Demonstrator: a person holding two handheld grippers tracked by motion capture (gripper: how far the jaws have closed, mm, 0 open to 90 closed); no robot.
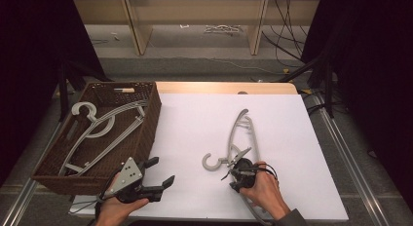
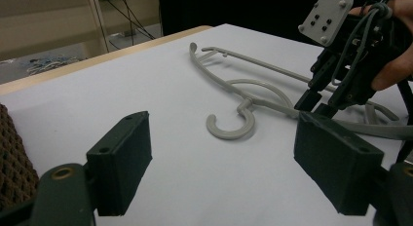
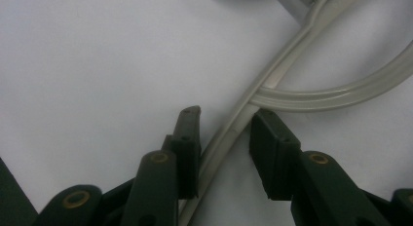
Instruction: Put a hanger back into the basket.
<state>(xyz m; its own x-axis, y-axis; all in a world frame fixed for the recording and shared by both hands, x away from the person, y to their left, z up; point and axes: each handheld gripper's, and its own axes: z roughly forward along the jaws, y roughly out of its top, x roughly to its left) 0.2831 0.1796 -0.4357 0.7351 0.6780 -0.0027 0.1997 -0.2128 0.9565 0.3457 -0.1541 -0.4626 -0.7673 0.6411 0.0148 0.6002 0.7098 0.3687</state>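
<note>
Right gripper view: we see the right gripper (image 3: pixel 224 138) straddling a thin bar of the grey plastic hanger (image 3: pixel 272 80). Its 2 black jaws are partly closed. The left jaw lies against the bar, and a narrow gap remains at the right jaw, so we read no firm clamp. The bar is ribbed, smooth and slightly glossy, and it joins a curved loop just beyond the jaw tips.

We note the left gripper (image 2: pixel 221 165) spread wide and holding nothing; the hanger's open round hook lies ahead of it.

High view: the hanger rests flat on a matte white board (image 1: pixel 195 123) over a wooden table. A brown woven basket (image 1: pixel 146 138) beside the left gripper holds more grey hangers (image 1: pixel 97 128). Cables lie on the grey floor beyond the table.
</note>
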